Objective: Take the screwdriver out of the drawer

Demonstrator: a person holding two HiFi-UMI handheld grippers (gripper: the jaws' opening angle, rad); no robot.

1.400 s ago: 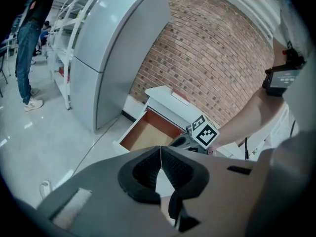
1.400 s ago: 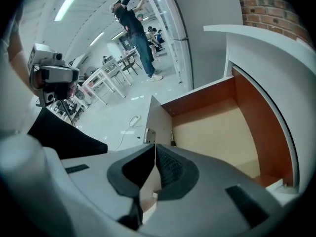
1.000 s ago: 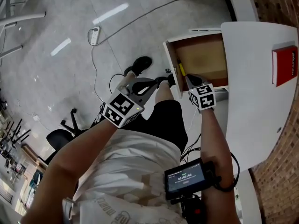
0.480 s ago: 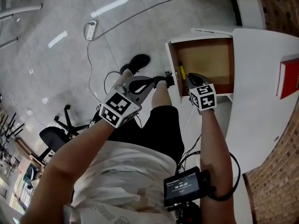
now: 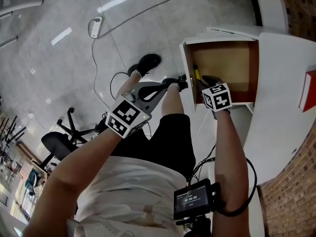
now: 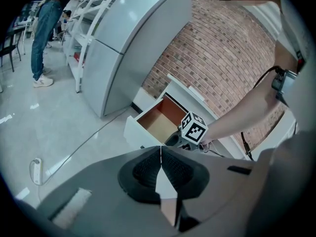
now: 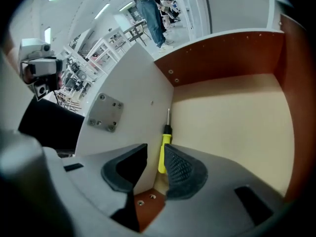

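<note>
The white drawer (image 5: 187, 68) stands pulled open, its wooden floor (image 7: 232, 127) bare. A yellow-handled screwdriver (image 5: 196, 75) lies inside along the front panel, tip pointing away in the right gripper view (image 7: 162, 153). My right gripper (image 5: 205, 81) hovers over the drawer's near corner, open, with its fingers (image 7: 183, 169) on either side of the handle's end and short of it. My left gripper (image 5: 180, 83) sits just outside the drawer front, jaws shut with nothing between them (image 6: 161, 164). From the left gripper view, the drawer (image 6: 157, 120) and the right gripper's marker cube (image 6: 193, 127) show ahead.
A white tabletop (image 5: 281, 98) above the drawer carries a red box (image 5: 309, 90) at its right edge. On the floor lie a power strip (image 5: 95, 27) and cables; an office chair (image 5: 55, 144) stands at left. A brick wall (image 6: 232, 48) and a grey cabinet (image 6: 133, 38) are behind.
The head view has drifted, so the drawer sits further right and shows more fully. The right gripper has edged slightly towards the screwdriver. The left gripper stays by the drawer front.
</note>
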